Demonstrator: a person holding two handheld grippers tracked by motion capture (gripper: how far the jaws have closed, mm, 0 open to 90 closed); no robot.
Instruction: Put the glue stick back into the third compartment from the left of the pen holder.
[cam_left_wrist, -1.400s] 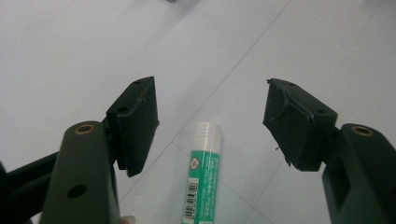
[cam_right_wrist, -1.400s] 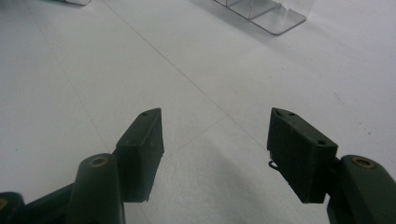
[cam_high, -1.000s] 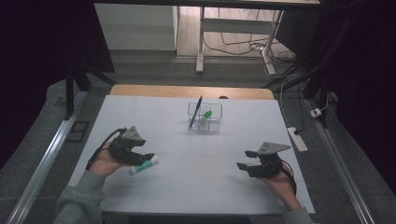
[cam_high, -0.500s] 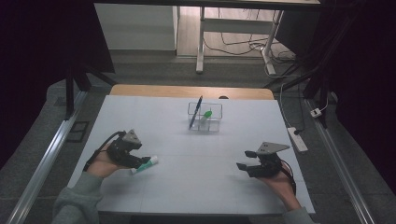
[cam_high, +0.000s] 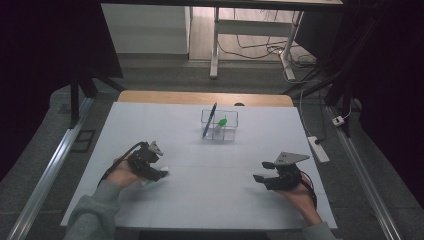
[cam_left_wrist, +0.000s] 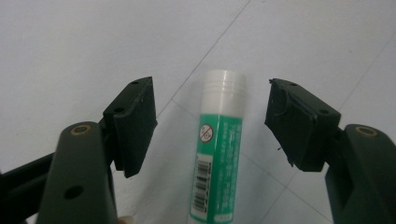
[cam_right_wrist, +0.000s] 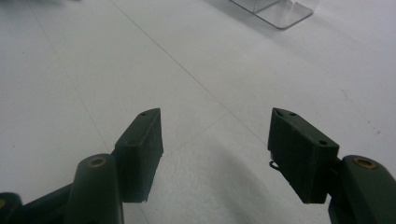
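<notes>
A glue stick (cam_left_wrist: 219, 158) with a white cap and a green label lies flat on the white table (cam_high: 210, 200). My left gripper (cam_left_wrist: 212, 126) is lowered over it, jaws open, one pad on each side with a gap to both. In the high view the left gripper (cam_high: 152, 167) covers most of the glue stick (cam_high: 148, 183) at the table's left. My right gripper (cam_high: 264, 171) hovers open over bare table at the right, nothing between its jaws (cam_right_wrist: 215, 140).
A clear plastic organizer (cam_high: 220, 131) stands at the table's far middle, holding a dark pen (cam_high: 209, 121) and a small green thing (cam_high: 222, 121); its corner (cam_right_wrist: 275, 11) shows in the right gripper view. A white power strip (cam_high: 318, 149) lies off the right edge.
My left gripper has come down and a little toward the person, so its jaws now straddle the glue stick. The right gripper has kept still.
</notes>
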